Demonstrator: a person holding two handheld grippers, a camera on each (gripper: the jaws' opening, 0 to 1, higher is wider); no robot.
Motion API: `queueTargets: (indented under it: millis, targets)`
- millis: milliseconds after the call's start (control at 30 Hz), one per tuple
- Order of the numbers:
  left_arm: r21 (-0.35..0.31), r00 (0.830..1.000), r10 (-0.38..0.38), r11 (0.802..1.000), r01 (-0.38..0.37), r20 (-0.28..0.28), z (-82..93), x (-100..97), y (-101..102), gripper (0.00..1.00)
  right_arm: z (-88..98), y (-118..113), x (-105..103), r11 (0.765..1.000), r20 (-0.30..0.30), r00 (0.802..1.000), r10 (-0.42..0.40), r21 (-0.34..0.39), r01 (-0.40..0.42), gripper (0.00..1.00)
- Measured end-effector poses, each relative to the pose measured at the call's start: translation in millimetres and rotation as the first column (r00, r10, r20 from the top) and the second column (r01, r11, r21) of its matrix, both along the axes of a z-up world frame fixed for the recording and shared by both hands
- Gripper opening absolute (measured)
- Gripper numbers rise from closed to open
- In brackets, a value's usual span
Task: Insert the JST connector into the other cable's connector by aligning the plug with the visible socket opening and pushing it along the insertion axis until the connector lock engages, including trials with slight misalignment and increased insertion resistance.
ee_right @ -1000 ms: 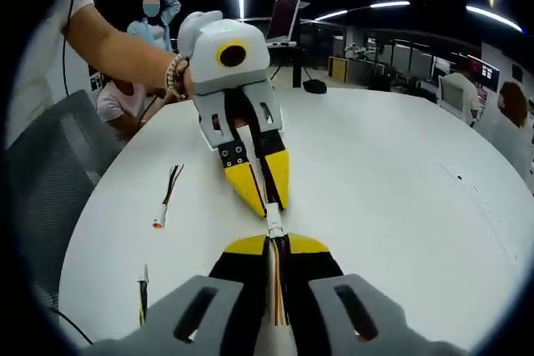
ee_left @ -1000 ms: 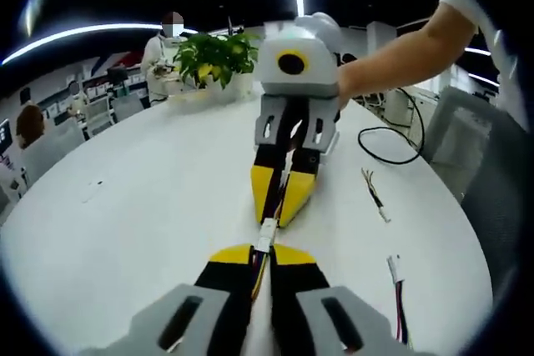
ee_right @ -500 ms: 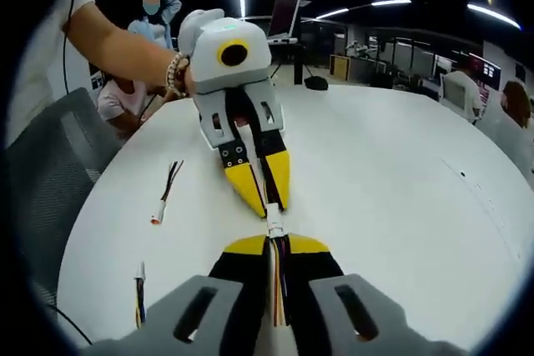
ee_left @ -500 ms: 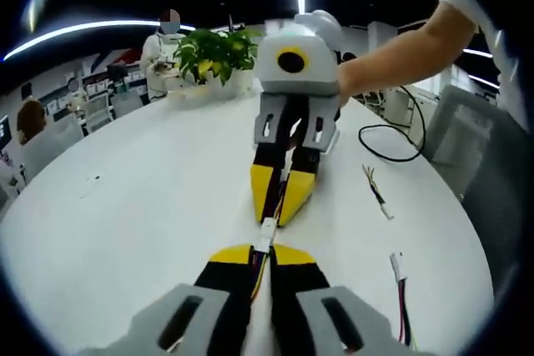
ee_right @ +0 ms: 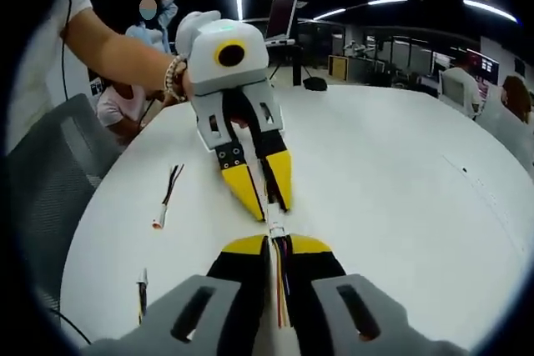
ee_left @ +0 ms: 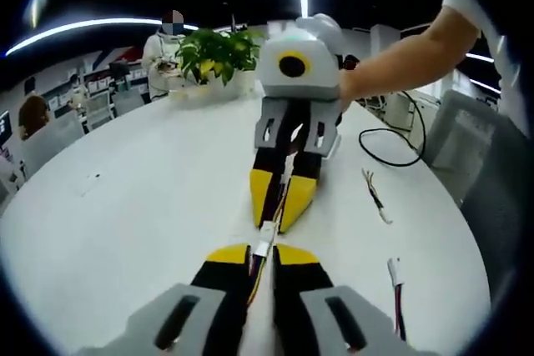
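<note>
Centrally, over the round white worktop (ee_left: 125, 206): two grippers nose to nose, tips nearly meeting.

Left gripper (ee_left: 260, 254): yellow-tipped black jaws narrow, pinched on a cable (ee_left: 257, 271) of coloured wires. It appears opposite in the right gripper view (ee_right: 265, 199), held by a hand (ee_right: 185, 43) with a bead bracelet.

Right gripper (ee_right: 274, 245): jaws narrow, pinched on a second cable (ee_right: 279, 289) with red, yellow and dark wires. It appears opposite in the left gripper view (ee_left: 279, 206).

White connector (ee_left: 266, 233): bridges the small gap between the two sets of tips, in line with both; also (ee_right: 274, 228). Whether plug and socket are fully seated cannot be told.

Spare cables, near the worktop edge on the person's side: one with a white plug (ee_left: 394, 273), one with loose wire ends (ee_left: 373, 195); in the right gripper view, one with an orange-tipped plug (ee_right: 163, 198), another partly seen (ee_right: 142, 285).

Black cord loop (ee_left: 392, 147): near that same edge, farther along.

Potted plant (ee_left: 213, 56): far edge of the worktop.

Laptop (ee_right: 282, 12): open, at the opposite far edge.

Grey chair (ee_right: 42, 181): beside the worktop.
</note>
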State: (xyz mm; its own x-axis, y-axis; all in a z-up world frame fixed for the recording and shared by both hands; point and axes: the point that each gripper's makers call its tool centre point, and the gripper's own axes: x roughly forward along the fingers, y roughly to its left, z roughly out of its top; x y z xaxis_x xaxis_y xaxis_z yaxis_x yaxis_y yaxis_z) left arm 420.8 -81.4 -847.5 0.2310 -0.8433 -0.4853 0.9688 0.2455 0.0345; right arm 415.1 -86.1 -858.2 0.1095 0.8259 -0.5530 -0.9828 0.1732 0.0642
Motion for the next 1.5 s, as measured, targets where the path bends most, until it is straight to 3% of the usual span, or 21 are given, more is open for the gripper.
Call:
queueTargets:
  millis: [233, 367, 800, 1267, 1500]
  targets:
    - [-0.018, 1.0, 0.021, 1.0, -0.021, 0.011, 10.8, 4.5, 3, 0.11, 9.9, 0, 1, 1.0, 0.019, 1.0, -0.006, 0.0, 0.006, 0.1]
    - [-0.04, 0.999, 0.042, 0.998, -0.041, 0.024, 23.1, 5.1, 8, 0.11, 26.2, -3, 1, 1.0, 0.048, 0.999, -0.017, 0.016, 0.016, 0.1]
    - [-0.118, 0.994, 0.097, 0.989, -0.09, 0.054, 60.9, -15.9, 19, 0.15, 58.5, -18, -19, 0.997, 0.096, 0.994, -0.056, 0.052, 0.052, 0.11]
    - [-0.191, 0.99, 0.127, 0.975, -0.113, 0.063, 82.6, -50.9, 29, 0.15, 72.9, -29, -51, 0.997, 0.112, 0.992, -0.054, 0.056, 0.048, 0.1]
    - [-0.193, 0.99, 0.127, 0.975, -0.113, 0.06, 80.3, -71.4, 30, 0.15, 62.5, -31, -73, 1.0, 0.094, 0.995, -0.014, 0.017, 0.013, 0.1]
